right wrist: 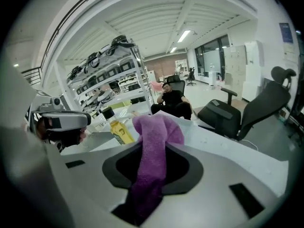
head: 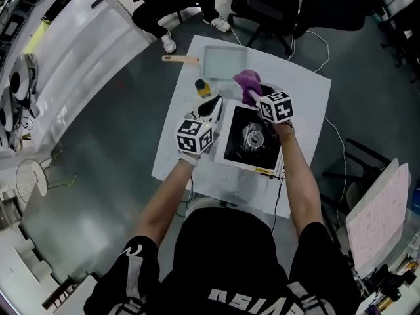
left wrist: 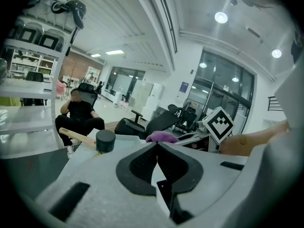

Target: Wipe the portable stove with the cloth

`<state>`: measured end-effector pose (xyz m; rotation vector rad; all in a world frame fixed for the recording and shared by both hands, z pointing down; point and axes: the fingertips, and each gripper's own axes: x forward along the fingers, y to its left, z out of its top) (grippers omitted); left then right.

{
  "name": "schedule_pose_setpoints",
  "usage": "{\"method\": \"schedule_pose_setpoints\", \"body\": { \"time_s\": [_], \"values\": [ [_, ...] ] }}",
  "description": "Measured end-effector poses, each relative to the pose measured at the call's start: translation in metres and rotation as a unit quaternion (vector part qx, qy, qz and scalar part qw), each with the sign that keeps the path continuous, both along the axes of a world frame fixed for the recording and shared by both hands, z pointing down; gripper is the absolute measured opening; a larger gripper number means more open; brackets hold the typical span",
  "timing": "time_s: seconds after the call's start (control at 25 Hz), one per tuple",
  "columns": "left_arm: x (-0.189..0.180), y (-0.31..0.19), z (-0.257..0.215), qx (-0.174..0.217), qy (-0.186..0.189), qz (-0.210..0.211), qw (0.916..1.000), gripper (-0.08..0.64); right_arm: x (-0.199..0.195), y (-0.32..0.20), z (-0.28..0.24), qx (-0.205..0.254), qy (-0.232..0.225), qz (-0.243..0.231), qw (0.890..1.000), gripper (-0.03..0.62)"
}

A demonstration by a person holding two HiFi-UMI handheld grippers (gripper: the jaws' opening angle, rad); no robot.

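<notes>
A shallow white square tray (head: 222, 61) lies at the far edge of the white tabletop (head: 308, 110), with a light wooden handle (head: 179, 59) just to its left. Nearer, a small yellow bottle with a black cap (head: 203, 87) stands upright. Beyond the table are black office chairs (head: 266, 5) and a seated person in black (head: 164, 12).

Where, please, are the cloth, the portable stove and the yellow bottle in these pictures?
cloth (right wrist: 153, 151): right gripper view, middle of its strip.
portable stove (head: 236, 143): head view, black top.
yellow bottle (right wrist: 120, 132): right gripper view, its body.
</notes>
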<state>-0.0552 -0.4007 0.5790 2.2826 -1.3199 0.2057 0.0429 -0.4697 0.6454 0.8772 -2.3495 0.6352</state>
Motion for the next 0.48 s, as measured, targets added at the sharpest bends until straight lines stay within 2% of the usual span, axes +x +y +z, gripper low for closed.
{"method": "schedule_pose_setpoints", "body": {
  "time_s": [0.28, 0.48],
  "values": [
    [-0.021, -0.006, 0.021, -0.017, 0.014, -0.013, 0.9997, 0.006, -0.056, 0.004, 0.034, -0.015, 0.031, -0.056, 0.998, 0.101],
    [-0.025, -0.011, 0.028, -0.021, 0.017, -0.014, 0.9995, 0.006, -0.070, 0.003, 0.047, -0.016, 0.053, -0.073, 0.996, 0.101]
  ]
}}
